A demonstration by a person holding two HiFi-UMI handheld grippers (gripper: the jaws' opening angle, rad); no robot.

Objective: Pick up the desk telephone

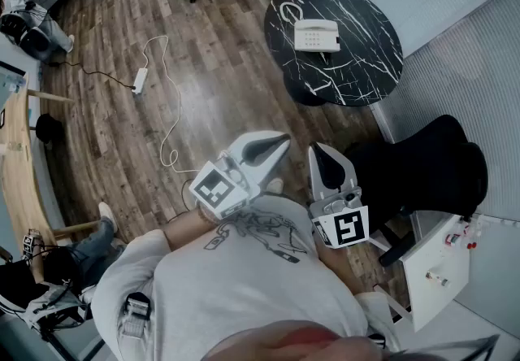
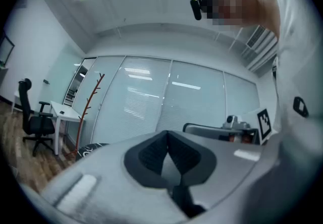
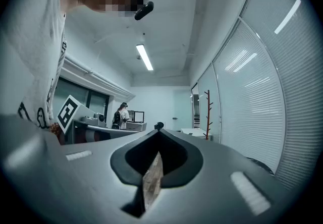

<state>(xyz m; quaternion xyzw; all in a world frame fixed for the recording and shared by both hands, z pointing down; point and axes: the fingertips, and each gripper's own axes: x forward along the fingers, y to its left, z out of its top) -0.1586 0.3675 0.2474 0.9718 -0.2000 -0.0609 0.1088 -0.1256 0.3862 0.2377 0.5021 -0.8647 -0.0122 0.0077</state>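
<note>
The desk telephone (image 1: 316, 34), white and with its handset seated on the cradle, was seen lying flat on the round black marble desk (image 1: 370, 75). It sat toward the middle of the top rather than at the rim. In that place it was probably stable, but it could not be reached without leaning in over the edge.

Both tools were held well apart from it, close in front of the person's chest. The left gripper (image 1: 280, 142) and the right gripper (image 1: 319, 153) were carried side by side and level, aimed out across the wooden floor (image 1: 211, 50) toward the desk. This was judged to be a carrying posture, not a reach: no approach to the telephone had been begun.

In the left gripper view the fingers (image 2: 147, 158) were pressed together, with nothing pinched between them. In the right gripper view the fingers (image 3: 130, 161) were likewise pressed together and empty. Both cameras looked out at window blinds and office furniture instead of the telephone. The fingers were presumably shut because nothing was within reach to be taken.

A black chair (image 1: 431, 164) stood near the right gripper, between the person and the desk. A path to its left was judged the likelier one.
</note>
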